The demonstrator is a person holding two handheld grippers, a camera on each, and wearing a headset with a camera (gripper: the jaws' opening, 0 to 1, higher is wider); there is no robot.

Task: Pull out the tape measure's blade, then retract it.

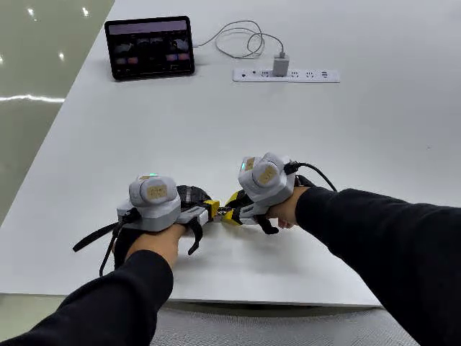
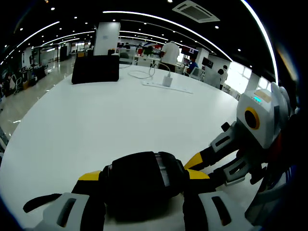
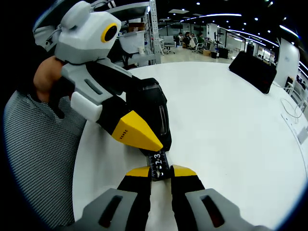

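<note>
We keep the left gripper [image 2: 143, 175] clamped round the black rubber-cased tape measure [image 3: 151, 103] as an anchor. At its 3 o'clock, the right gripper [image 3: 159, 173] pinches the dark numbered blade [image 3: 158, 162] (barely out), probably for pulling.

This is looking like a big open-plan office or lab hall: long light strips [image 2: 159, 19] are running across a dark ceiling beside an air vent [image 2: 195, 10], people [image 2: 169, 52] are standing among distant desks, a polished floor [image 1: 36, 72] is reflecting lamps, and a tablet [image 1: 150, 47] and power strip [image 1: 286, 74] are sitting on the wide white bench [image 1: 324, 130].
</note>
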